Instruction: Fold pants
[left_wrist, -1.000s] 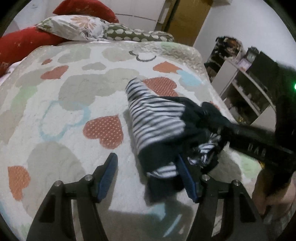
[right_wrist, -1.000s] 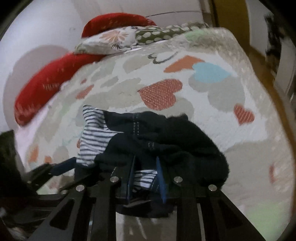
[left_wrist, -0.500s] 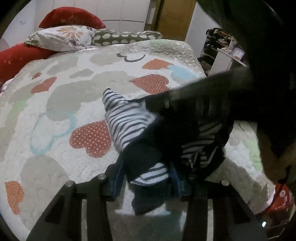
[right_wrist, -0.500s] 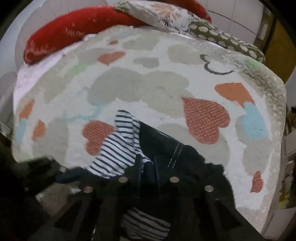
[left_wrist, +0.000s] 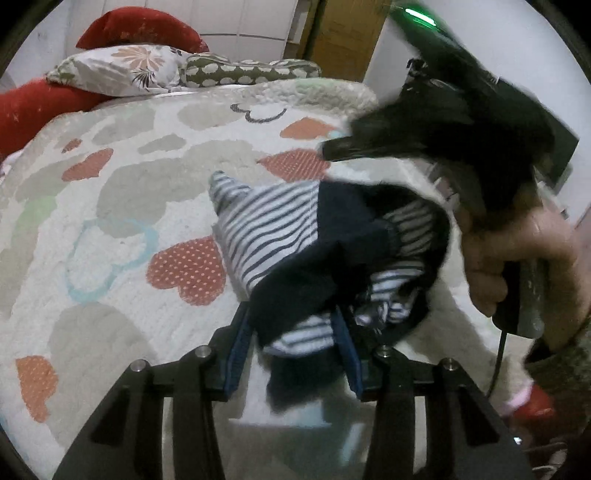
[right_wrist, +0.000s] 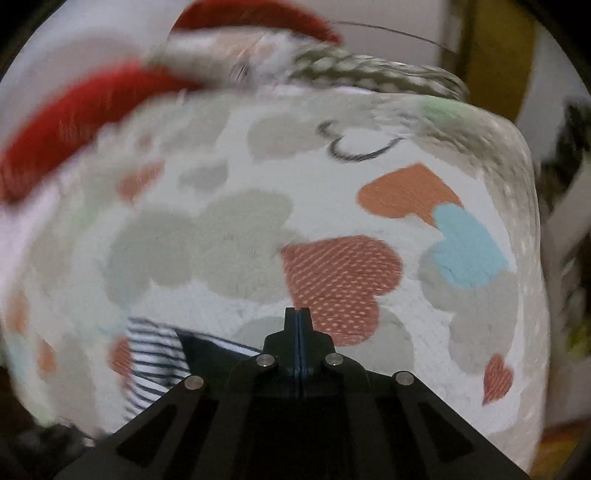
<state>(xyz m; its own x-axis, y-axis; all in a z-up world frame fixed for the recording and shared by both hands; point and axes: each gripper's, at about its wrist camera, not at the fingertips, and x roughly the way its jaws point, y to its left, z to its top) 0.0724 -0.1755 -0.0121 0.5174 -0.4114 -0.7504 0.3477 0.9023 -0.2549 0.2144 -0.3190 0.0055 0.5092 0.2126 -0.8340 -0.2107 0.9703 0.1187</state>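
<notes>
The navy-and-white striped cotton pants (left_wrist: 295, 236) lie bunched near the foot of the bed, on its fleecy white blanket with hearts (left_wrist: 110, 206). The left tool (left_wrist: 291, 332) pinches a thick wad of the navy hem between its blue pads. The right tool (right_wrist: 298, 325) is pressed together on nothing, above the blanket.

With only one corner held and the cloth crumpled, a pull may drag the whole heap rather than spread it, and the thick wad could slip out.

The left view shows the grip, the tangle and the person's hand (left_wrist: 517, 254); the blurred right view shows only the pants' striped edge.
</notes>
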